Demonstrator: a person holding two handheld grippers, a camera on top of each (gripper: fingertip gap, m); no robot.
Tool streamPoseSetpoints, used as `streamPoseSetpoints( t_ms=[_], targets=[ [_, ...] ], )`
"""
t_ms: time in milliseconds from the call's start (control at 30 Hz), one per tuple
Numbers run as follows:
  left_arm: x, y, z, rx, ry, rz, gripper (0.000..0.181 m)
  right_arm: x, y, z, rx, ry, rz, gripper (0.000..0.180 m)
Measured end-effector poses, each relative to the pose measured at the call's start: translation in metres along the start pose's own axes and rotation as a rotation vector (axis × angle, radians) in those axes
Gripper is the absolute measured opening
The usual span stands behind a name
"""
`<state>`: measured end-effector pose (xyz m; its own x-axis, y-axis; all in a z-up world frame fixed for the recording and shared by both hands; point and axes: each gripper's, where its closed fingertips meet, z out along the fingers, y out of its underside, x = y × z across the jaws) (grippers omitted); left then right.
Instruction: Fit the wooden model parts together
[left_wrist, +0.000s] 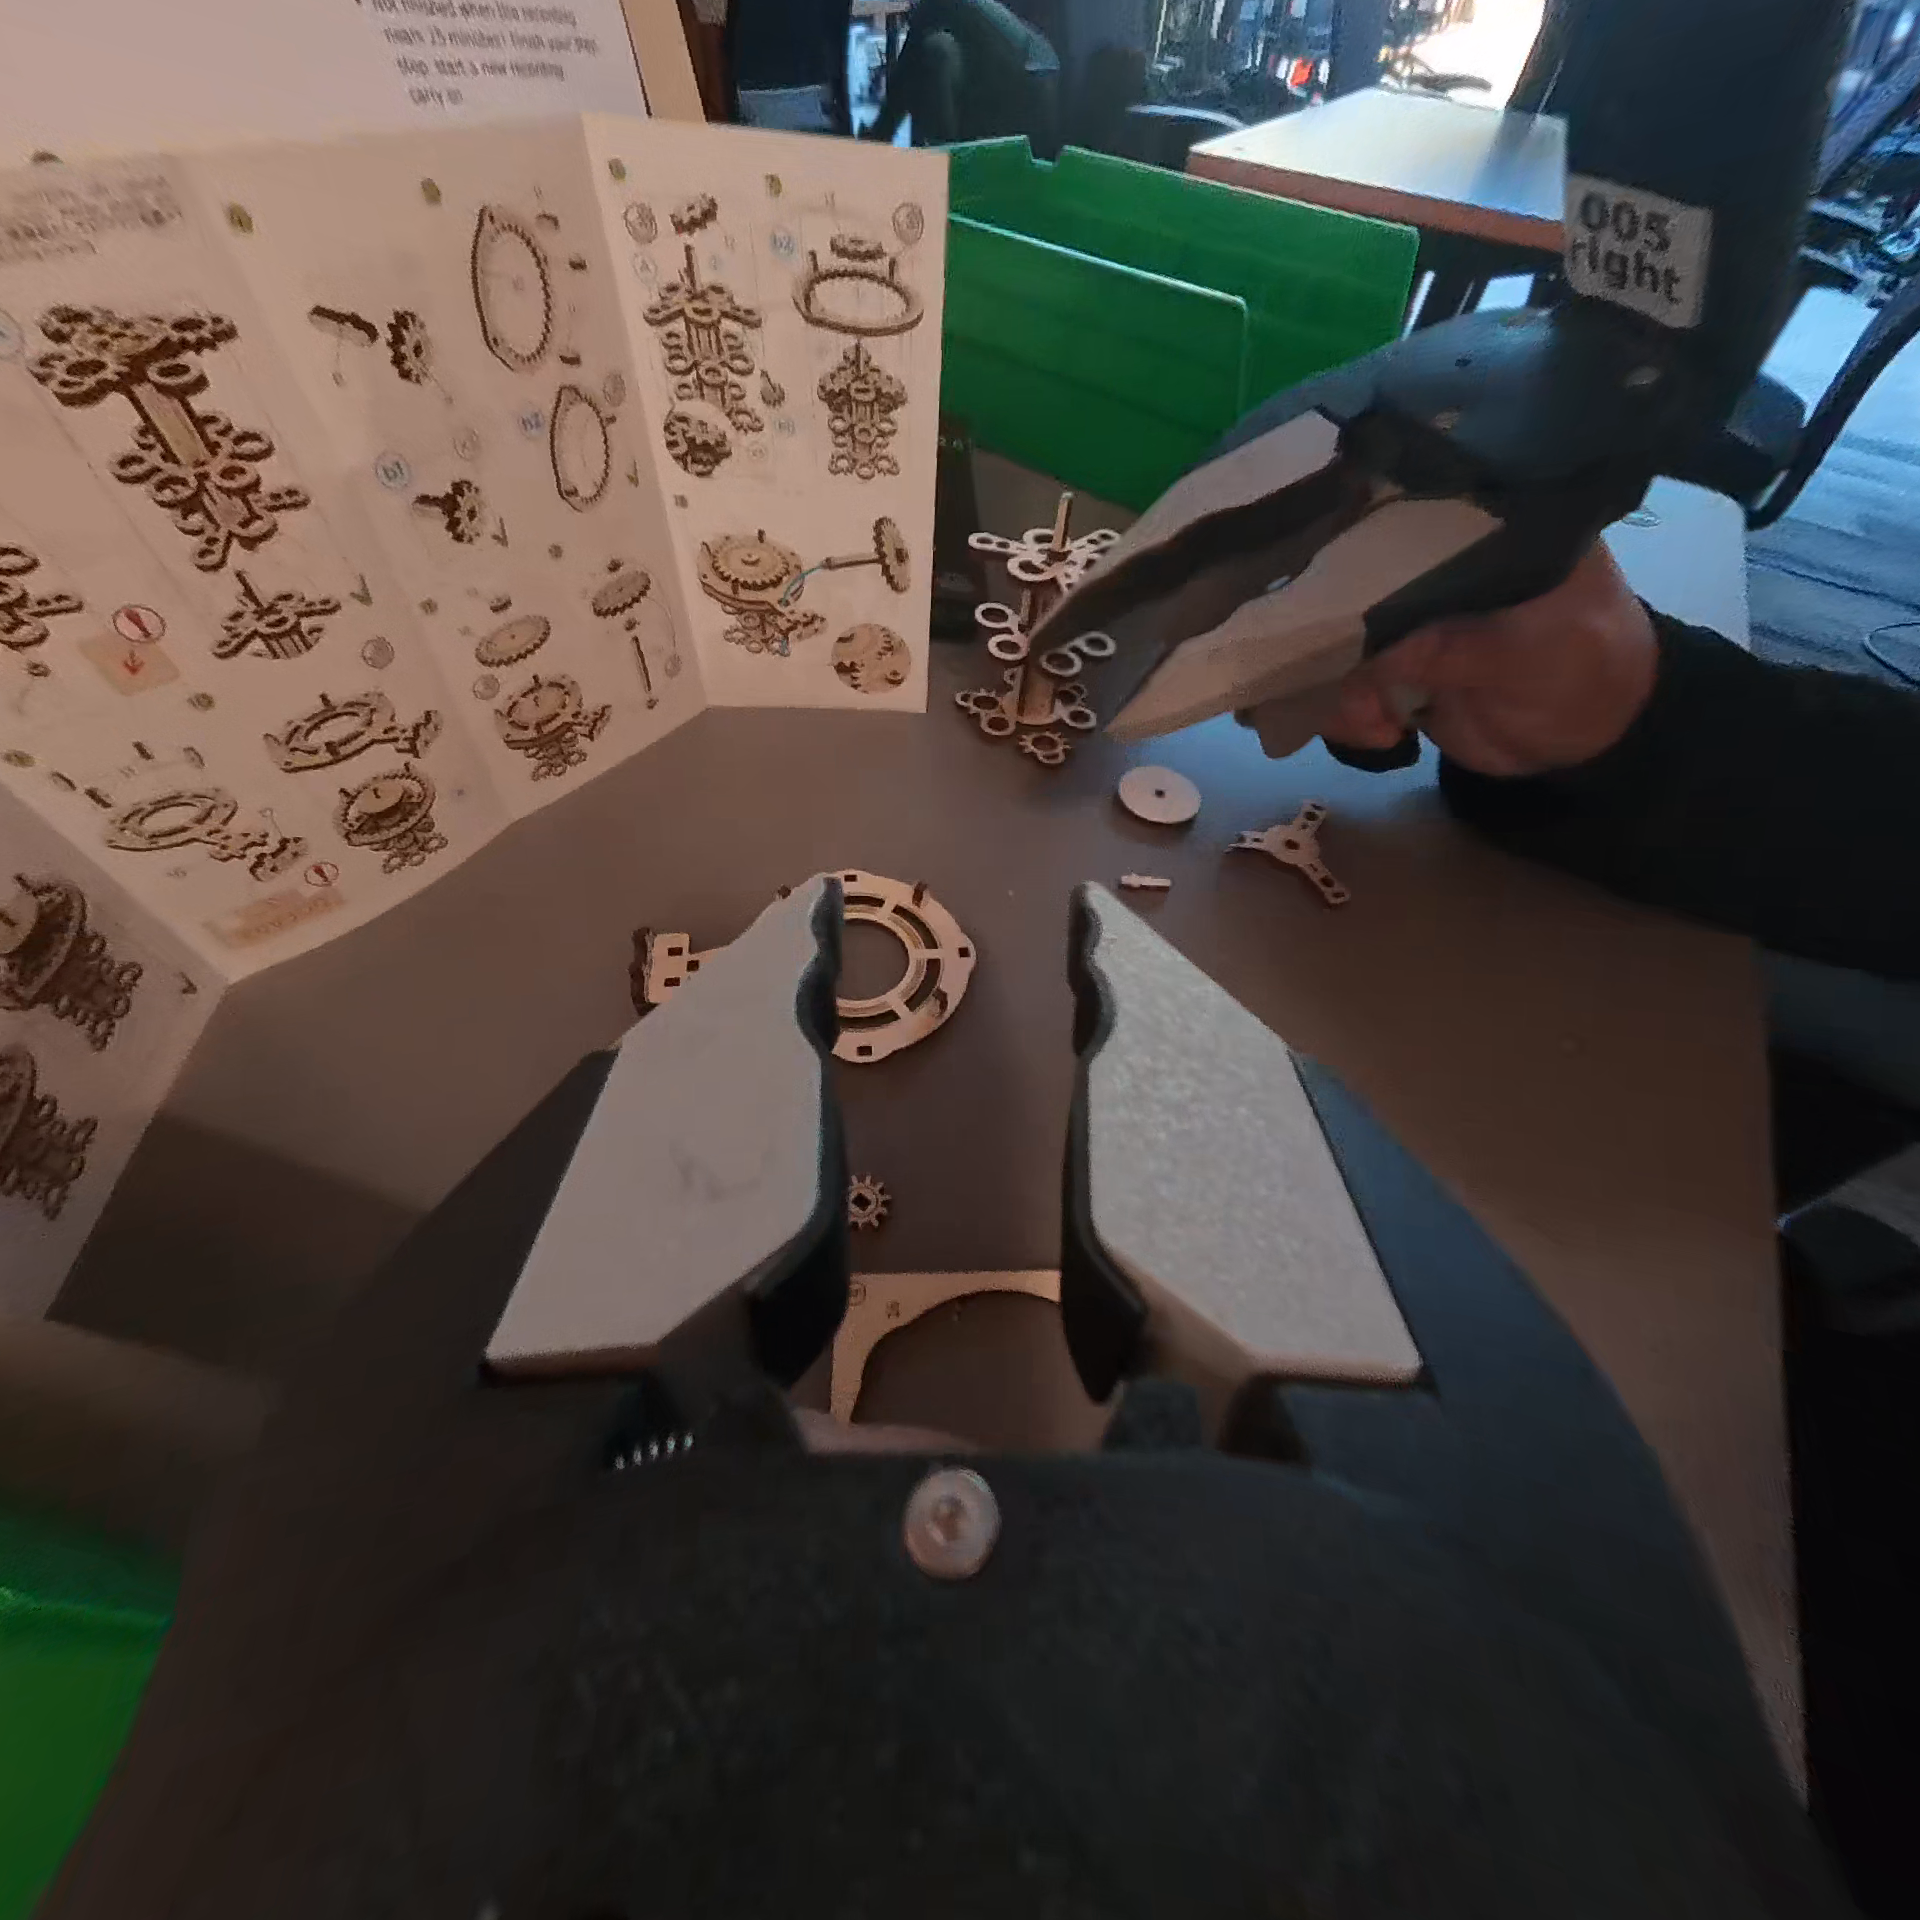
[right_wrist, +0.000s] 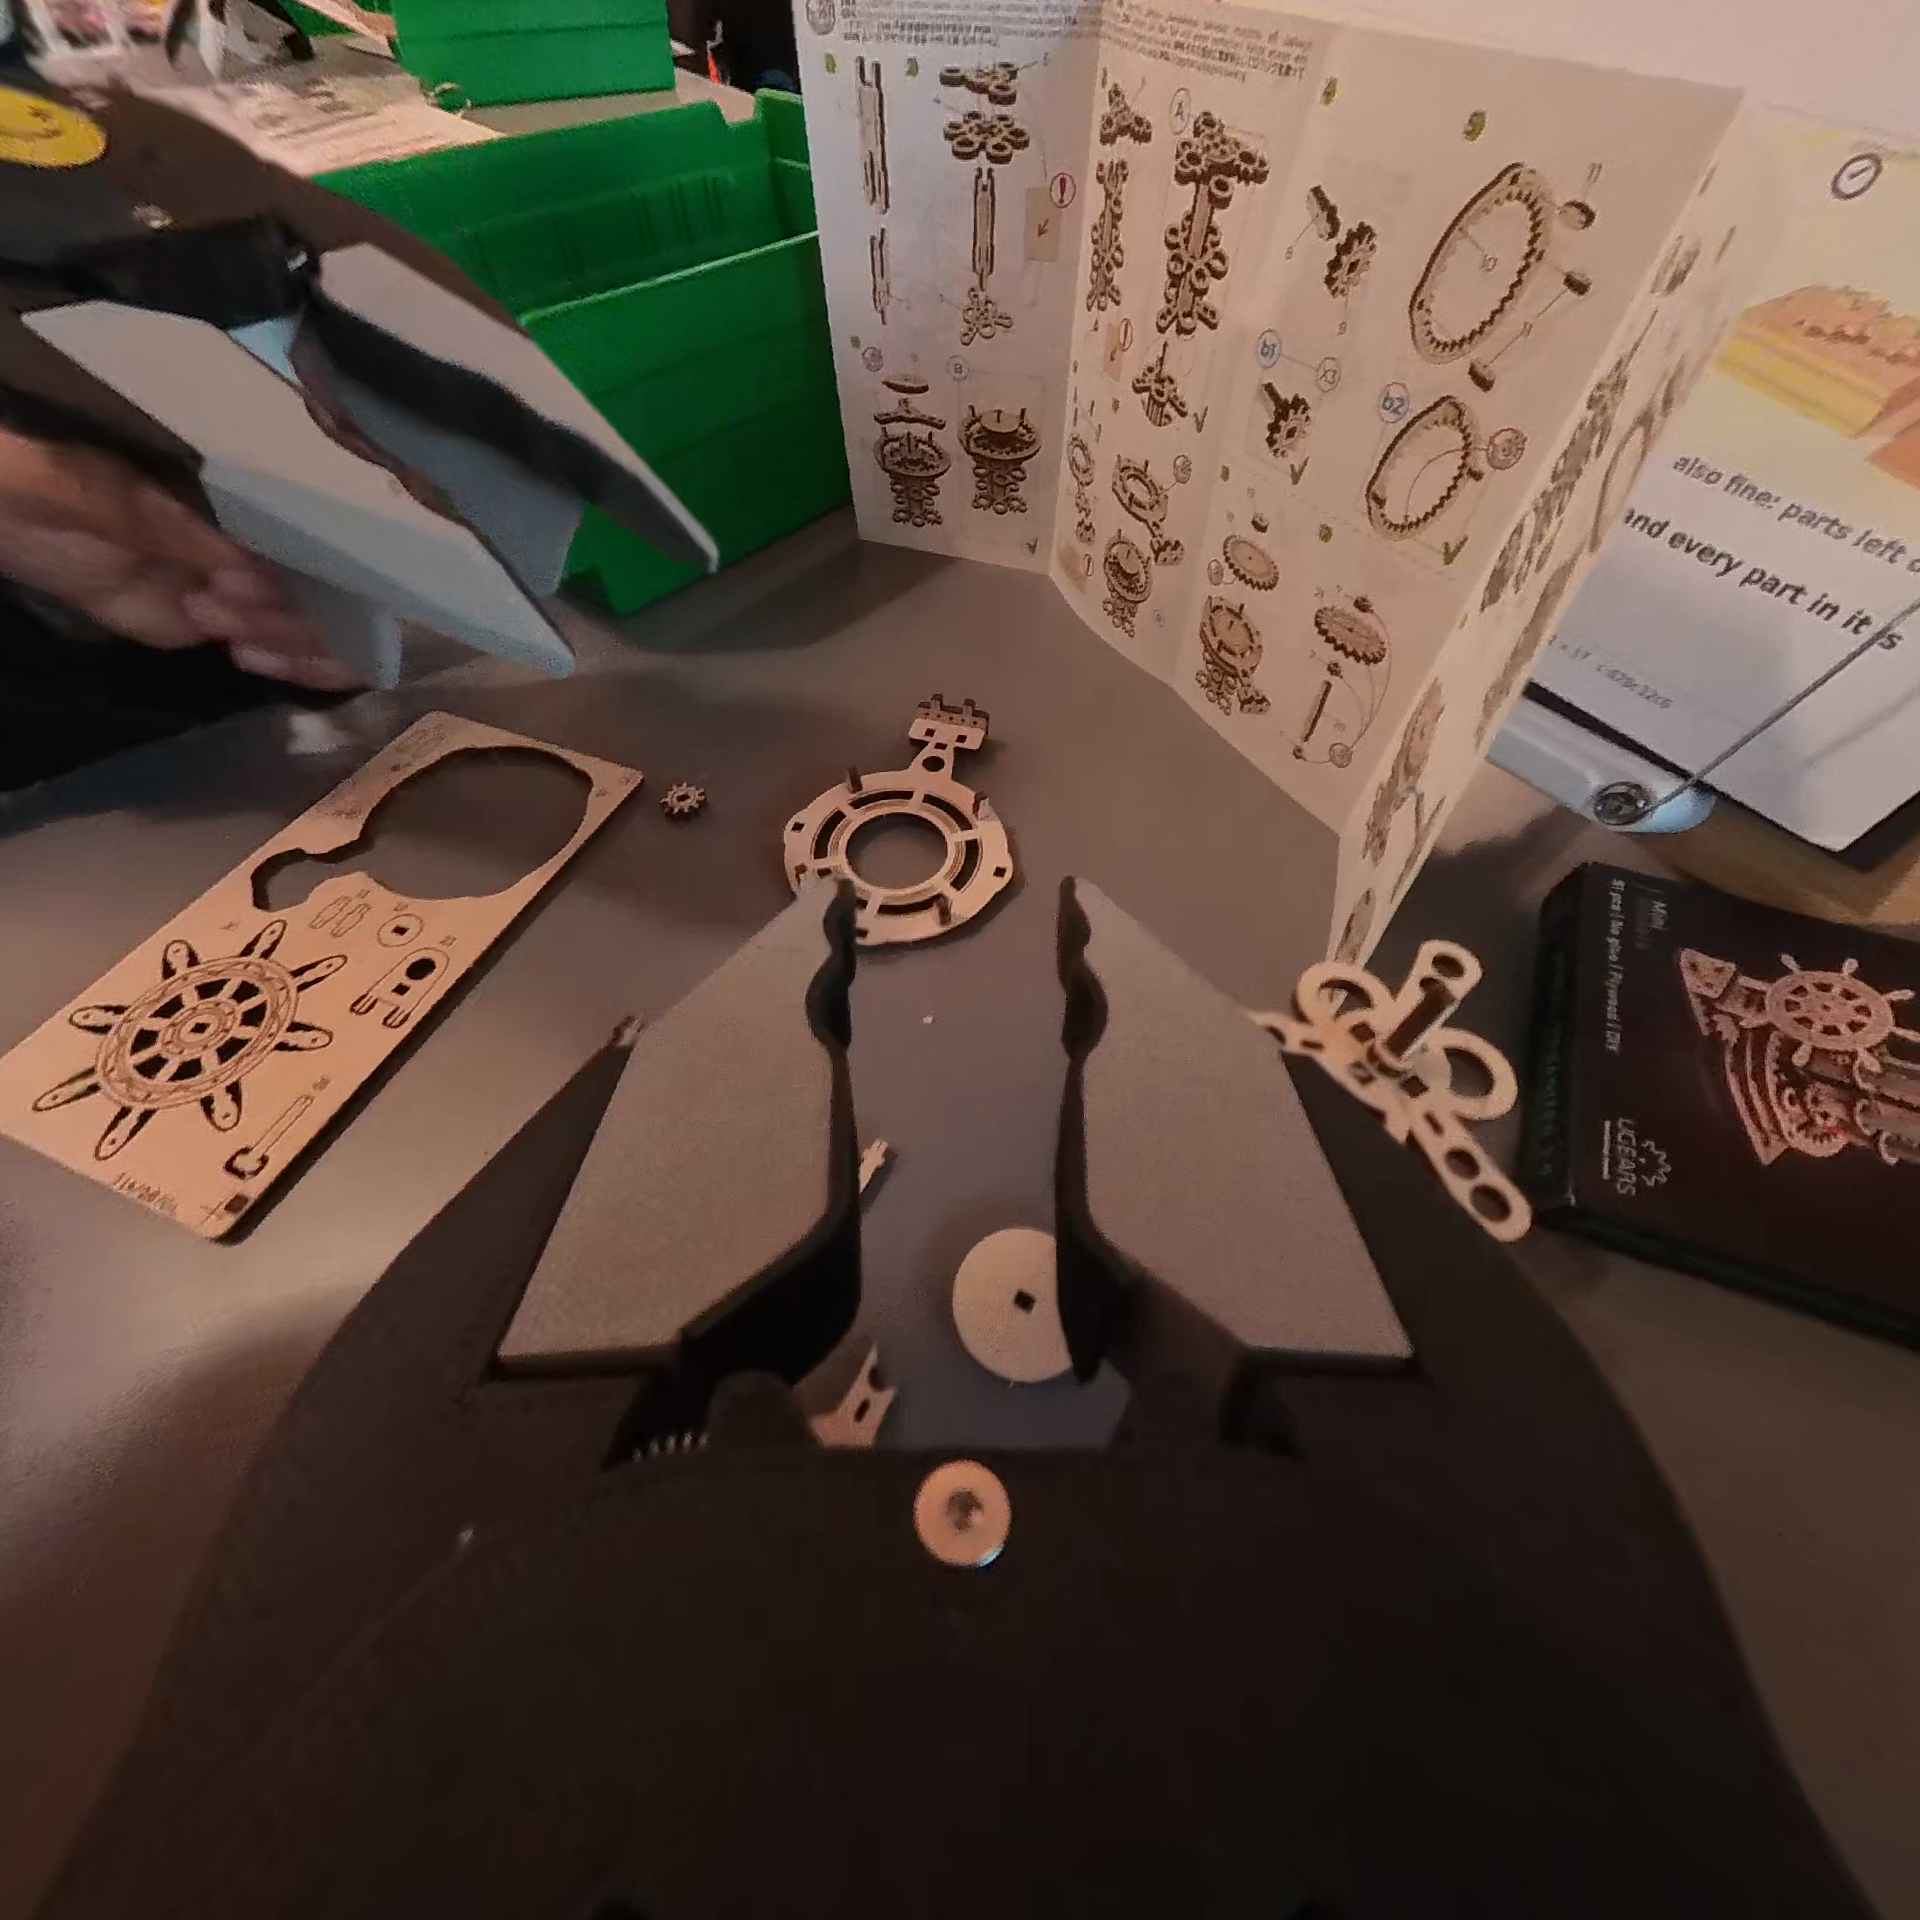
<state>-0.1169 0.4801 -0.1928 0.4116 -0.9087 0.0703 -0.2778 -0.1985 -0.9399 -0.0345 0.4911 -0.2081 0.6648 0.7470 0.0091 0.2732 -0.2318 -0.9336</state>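
A flat wooden ring part with a tabbed arm (left_wrist: 914, 1023) (right_wrist: 899, 857) lies on the dark table, just beyond the tips of both grippers. My left gripper (left_wrist: 956, 925) is open and empty above the table; it also shows at the upper left of the right wrist view (right_wrist: 634, 603). My right gripper (right_wrist: 956, 904) is open and empty; the left wrist view shows it (left_wrist: 1081, 686) in front of the upright wooden tower assembly (left_wrist: 1023, 582) (right_wrist: 1403, 1060). A small gear (left_wrist: 868, 1200) (right_wrist: 684, 800), a round disc (left_wrist: 1158, 795) (right_wrist: 1013, 1304) and a three-armed piece (left_wrist: 1288, 847) lie loose.
A folded instruction leaflet (left_wrist: 416, 468) (right_wrist: 1195, 364) stands along the back. A punched wooden sheet with a wheel pattern (right_wrist: 291, 987) lies at the left. Green bins (left_wrist: 1143, 312) (right_wrist: 644, 312) stand behind. A dark product box (right_wrist: 1745, 1091) lies at the right. A small pin (left_wrist: 1143, 883) lies near the disc. The left tips stand about 9 cm off the small gear (left_wrist: 868, 1200). Seen from the right wrist view (right_wrist: 681, 800) as well. The round disc (right_wrist: 1013, 1304) is closer to my right gripper, around 9 cm from its tips; the left tips are 15 cm off. Look for it in the left wrist view (left_wrist: 1163, 797) too. The three-armed piece (left_wrist: 1288, 847) is about 11 cm from my right fingertips and 15 cm from my left.
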Motion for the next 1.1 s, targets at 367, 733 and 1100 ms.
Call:
streamPoseSetpoints(
  t_ms=[367,733,1100],
  targets=[
    [0.013,0.005,-0.001,-0.044,0.055,-0.048,0.043,0.008,0.003,0.008,-0.018,0.049,-0.045,0.036],
    [0.012,-0.005,-0.007,-0.009,0.044,-0.052,0.043,0.017,-0.006,0.001,0.032,0.11,-0.078,0.034],
    [0.006,-0.008,-0.01,0.004,0.034,-0.085,0.043,0.021,-0.007,0.001,0.046,0.119,-0.068,0.033]
  ],
)
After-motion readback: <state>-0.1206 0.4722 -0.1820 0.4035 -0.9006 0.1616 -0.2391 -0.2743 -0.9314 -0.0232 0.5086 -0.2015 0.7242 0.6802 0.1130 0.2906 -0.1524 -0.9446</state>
